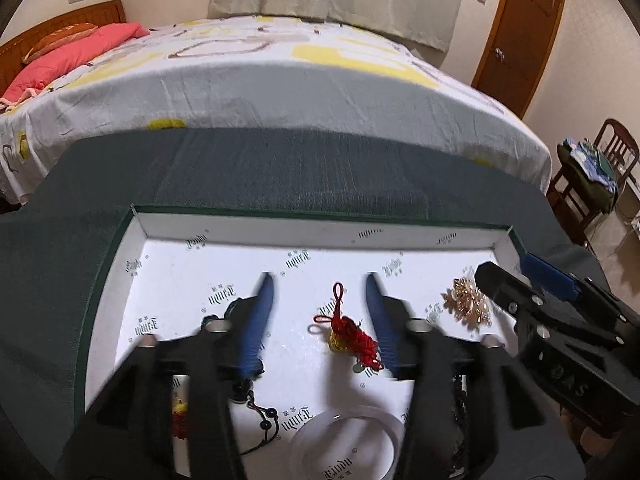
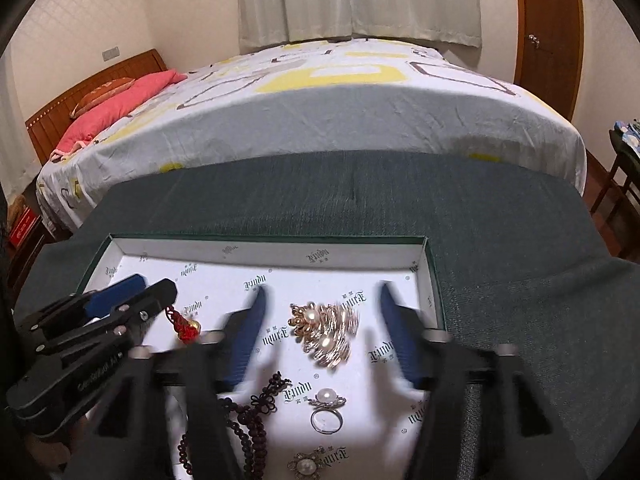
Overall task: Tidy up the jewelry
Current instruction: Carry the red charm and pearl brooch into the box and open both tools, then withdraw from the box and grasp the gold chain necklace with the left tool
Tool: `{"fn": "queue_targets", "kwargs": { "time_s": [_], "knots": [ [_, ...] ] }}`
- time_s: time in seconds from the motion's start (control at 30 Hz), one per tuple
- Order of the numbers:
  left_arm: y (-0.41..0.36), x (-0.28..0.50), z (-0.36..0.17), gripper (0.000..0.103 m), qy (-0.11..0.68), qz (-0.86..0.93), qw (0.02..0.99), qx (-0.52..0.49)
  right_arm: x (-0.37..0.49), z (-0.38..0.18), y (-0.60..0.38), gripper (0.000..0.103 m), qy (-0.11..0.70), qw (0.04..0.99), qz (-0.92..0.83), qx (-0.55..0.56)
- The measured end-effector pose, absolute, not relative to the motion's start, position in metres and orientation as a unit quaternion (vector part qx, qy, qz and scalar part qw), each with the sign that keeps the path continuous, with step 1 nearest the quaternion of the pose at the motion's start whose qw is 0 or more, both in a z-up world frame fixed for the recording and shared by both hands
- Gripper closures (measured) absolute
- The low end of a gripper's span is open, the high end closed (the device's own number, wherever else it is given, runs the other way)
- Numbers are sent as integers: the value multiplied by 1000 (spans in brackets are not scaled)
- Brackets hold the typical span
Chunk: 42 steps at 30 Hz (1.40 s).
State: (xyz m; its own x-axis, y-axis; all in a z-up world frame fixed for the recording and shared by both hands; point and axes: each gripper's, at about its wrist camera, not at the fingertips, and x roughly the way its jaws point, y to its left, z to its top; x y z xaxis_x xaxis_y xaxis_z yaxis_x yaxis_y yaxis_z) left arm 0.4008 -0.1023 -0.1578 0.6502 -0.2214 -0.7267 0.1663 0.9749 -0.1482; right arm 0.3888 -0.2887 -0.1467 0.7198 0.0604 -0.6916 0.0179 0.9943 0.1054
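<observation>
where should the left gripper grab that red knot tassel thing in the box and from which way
Probably best at the knotted red body of the tassel charm, its bulkiest part; the thin loop at the far end would likely slip. It lies flat on the box floor, running away from the camera, between the open fingers of the left gripper. Come straight down from above and close across its width.

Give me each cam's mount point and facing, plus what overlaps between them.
Left wrist: on the left gripper, facing forward and down into the white-lined box; its open blue fingers flank the red knotted tassel charm; the right gripper enters at right.
Right wrist: on the right gripper, same heading; its open fingers flank the gold pearl brooch; the left gripper enters at left.
Shared: box, charm, brooch, bed.
</observation>
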Motion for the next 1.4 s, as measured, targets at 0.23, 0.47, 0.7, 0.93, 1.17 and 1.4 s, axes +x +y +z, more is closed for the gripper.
{"fn": "queue_targets", "kwargs": {
  "time_s": [0.23, 0.47, 0.7, 0.93, 1.17, 1.4],
  "knots": [
    [-88, 369, -129, 40, 345, -102, 932, -36, 351, -129, -291, 40, 326, 943, 0, 62],
    [-61, 306, -109, 36, 301, -93, 948, -34, 283, -113, -276, 40, 280, 958, 7, 53],
    [-48, 250, -122, 36, 314, -74, 946, -21, 232, -119, -271, 40, 289, 956, 15, 58],
    [-41, 218, -158, 38, 360, -74, 929, -29, 195, -137, -270, 40, 308, 950, 17, 53],
    [-41, 220, -179, 44, 386, -63, 920, -13, 181, -154, -268, 40, 326, 943, 19, 56],
    [-40, 227, -189, 46, 415, -69, 907, -18, 180, -156, -267, 40, 326, 943, 21, 58]
  ]
}}
